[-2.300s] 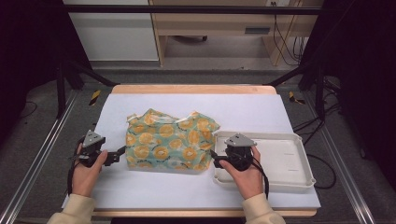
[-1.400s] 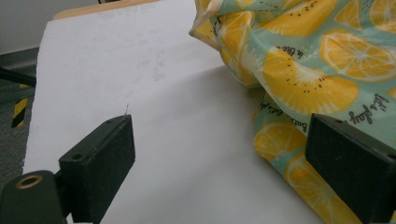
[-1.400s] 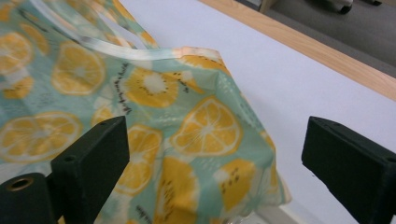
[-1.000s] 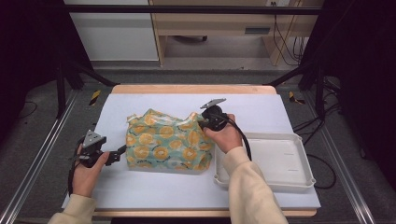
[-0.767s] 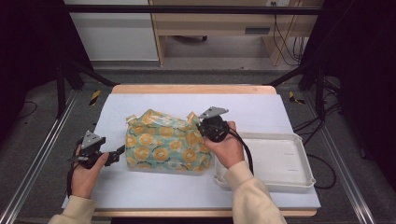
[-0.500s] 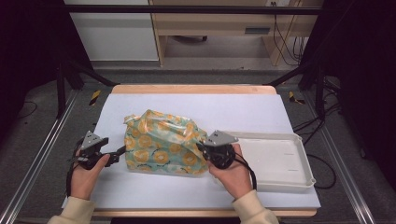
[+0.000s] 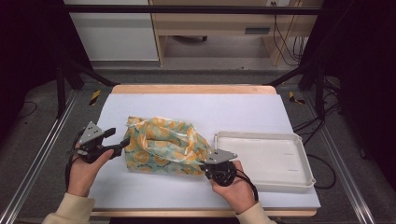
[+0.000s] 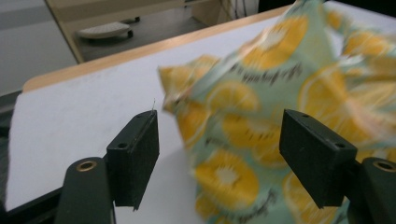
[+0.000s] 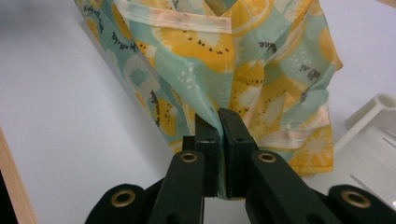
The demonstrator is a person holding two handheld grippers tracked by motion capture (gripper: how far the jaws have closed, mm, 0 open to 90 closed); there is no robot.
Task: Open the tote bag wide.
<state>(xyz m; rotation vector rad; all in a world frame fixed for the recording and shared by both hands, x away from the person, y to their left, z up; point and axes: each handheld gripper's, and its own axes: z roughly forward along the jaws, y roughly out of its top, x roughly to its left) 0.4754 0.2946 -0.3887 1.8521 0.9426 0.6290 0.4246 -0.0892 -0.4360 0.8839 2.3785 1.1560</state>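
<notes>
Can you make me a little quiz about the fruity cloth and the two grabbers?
1. True or false: the right gripper is pinching the cloth.
2. What sits to the right of the cloth? A) white tray B) red bowl C) blue cup
3. Fill in: the left gripper's jaws stand ____, with the cloth's corner between them, untouched.

Key: 1 true; 2 A, the white tray; 3 open, though they have just been closing.

The surface (image 7: 243, 109) is viewed from above, facing forward and down. The printed cloth (image 7: 163, 144) is viewed close-up from 9 o'clock along the left tongs (image 8: 219, 158) and from 4 o'clock along the right tongs (image 9: 218, 140). The cloth is shared by all views.
</notes>
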